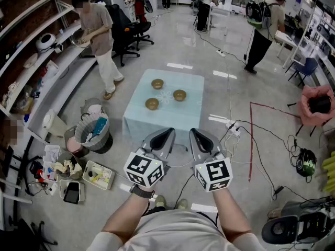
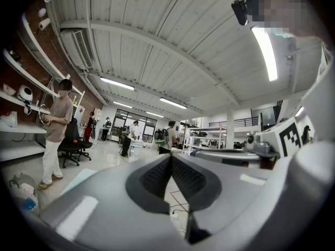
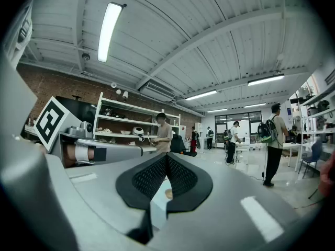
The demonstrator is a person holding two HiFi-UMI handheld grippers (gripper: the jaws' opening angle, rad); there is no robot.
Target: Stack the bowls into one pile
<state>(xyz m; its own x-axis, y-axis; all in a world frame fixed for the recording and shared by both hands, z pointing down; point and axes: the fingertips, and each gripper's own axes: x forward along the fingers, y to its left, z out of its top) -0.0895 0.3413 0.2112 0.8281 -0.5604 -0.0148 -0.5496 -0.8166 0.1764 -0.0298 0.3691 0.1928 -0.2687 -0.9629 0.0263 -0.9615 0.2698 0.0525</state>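
Three brown bowls stand apart on a small table with a pale blue cloth (image 1: 191, 82): one at the back left (image 1: 157, 83), one to the right (image 1: 179, 95), one at the front left (image 1: 152, 104). Both grippers are held side by side well short of the table, above the floor. The left gripper (image 1: 166, 135) is shut with nothing in it, its tips meeting in the left gripper view (image 2: 170, 156). The right gripper (image 1: 194, 135) is also shut and empty (image 3: 166, 155). Below its jaws a sliver of the table and one bowl (image 3: 168, 194) show.
A person (image 1: 99, 41) stands by the wall shelves at the left. A bin (image 1: 93, 132) and trays of clutter (image 1: 97, 174) sit on the floor left of the table. Cables and a power strip (image 1: 233, 128) lie to the right. An office chair (image 1: 128, 30) is behind.
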